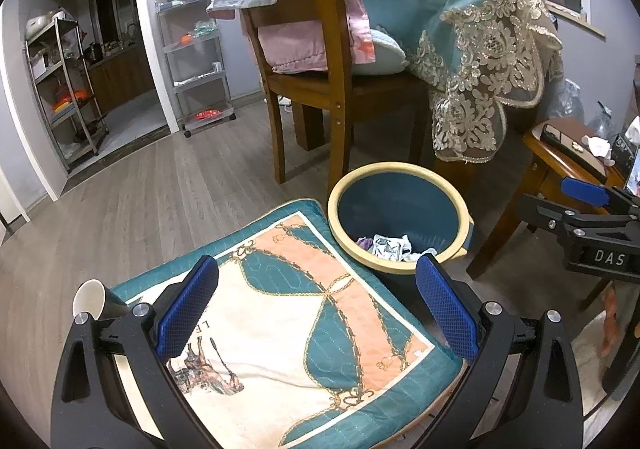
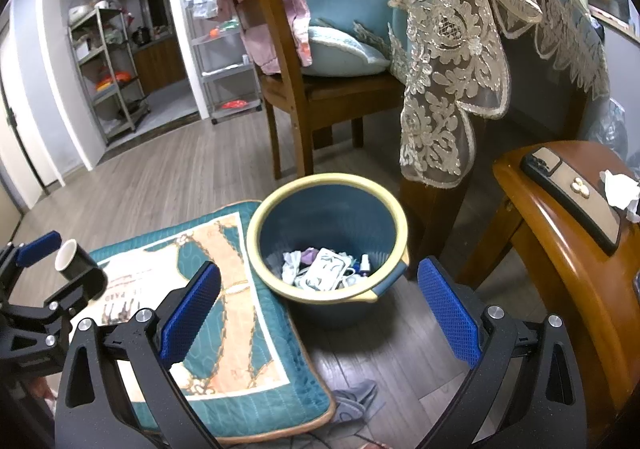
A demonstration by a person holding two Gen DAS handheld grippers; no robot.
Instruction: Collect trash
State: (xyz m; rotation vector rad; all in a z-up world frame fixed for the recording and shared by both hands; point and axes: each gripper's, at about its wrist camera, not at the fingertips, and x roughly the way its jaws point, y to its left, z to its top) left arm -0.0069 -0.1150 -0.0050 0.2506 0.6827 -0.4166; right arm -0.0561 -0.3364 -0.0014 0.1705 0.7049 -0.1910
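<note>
A blue bin with a cream rim (image 1: 460, 205) (image 2: 256, 225) stands on the floor and holds several bits of trash (image 1: 386, 247) (image 2: 324, 269). A dark paper cup with a white inside (image 1: 96, 303) (image 2: 78, 263) lies on its side on the patterned cushion's left edge. A crumpled white tissue (image 2: 620, 191) (image 1: 598, 145) lies on the wooden side table. My left gripper (image 1: 316, 309) is open and empty above the cushion, the cup just left of its left finger. My right gripper (image 2: 318, 313) is open and empty, just in front of the bin.
The teal and orange cushion (image 1: 280, 329) (image 2: 224, 333) sits on a stool beside the bin. A wooden chair (image 1: 316, 89) and a lace-draped table (image 2: 460, 69) stand behind. A phone (image 2: 572, 193) lies on the side table (image 2: 560, 269). A grey cloth (image 2: 354, 399) lies on the floor.
</note>
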